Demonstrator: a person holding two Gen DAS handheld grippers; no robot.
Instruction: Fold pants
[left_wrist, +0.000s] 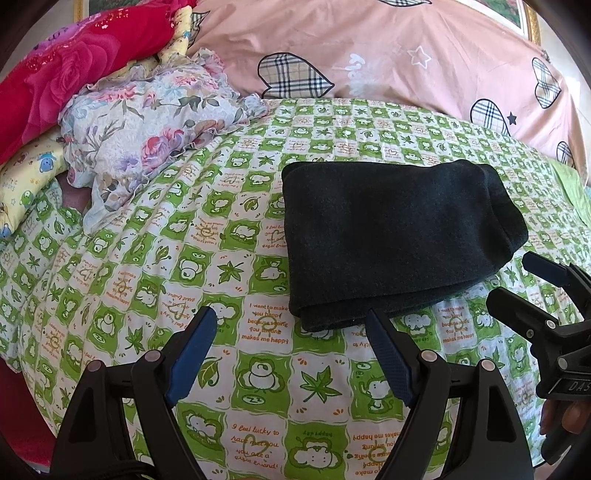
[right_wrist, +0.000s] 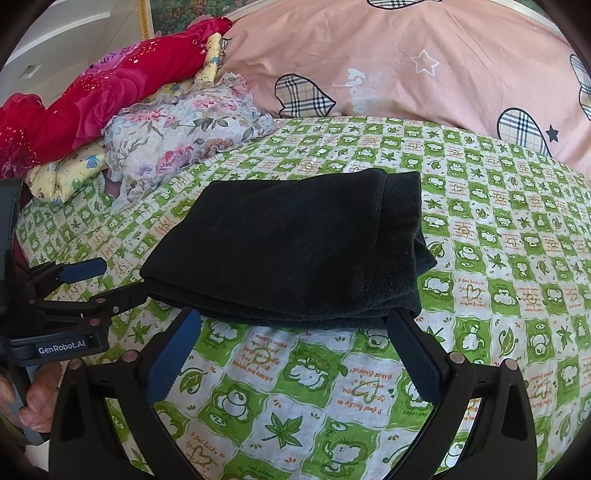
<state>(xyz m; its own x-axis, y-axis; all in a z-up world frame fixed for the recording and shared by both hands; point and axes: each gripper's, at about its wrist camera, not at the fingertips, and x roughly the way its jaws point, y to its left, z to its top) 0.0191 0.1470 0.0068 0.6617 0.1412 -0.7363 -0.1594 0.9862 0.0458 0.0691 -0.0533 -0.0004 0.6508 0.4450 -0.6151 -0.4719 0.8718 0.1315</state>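
Two views, left wrist first: my left tool (left_wrist: 290, 325) hovers with fingers spread apart, gripping nothing, just short of the folded dark woollen pants (left_wrist: 395, 240) on the green-and-white checked bed sheet (left_wrist: 221, 258). Right wrist view: my right tool (right_wrist: 295, 321) gapes wide too, both tips touching the pants' near edge.

From my seat, the pants (right_wrist: 295, 243) read as thick, matt, fuzzy dark knit cloth. The bed sheet (left_wrist: 258, 369) looks like thin, smooth printed cotton. My left hand-held gripper (left_wrist: 291, 325) is matt black plastic with textured blue rubbery pads (left_wrist: 192, 358); the right hand-held gripper (right_wrist: 291, 321) has the same finish.
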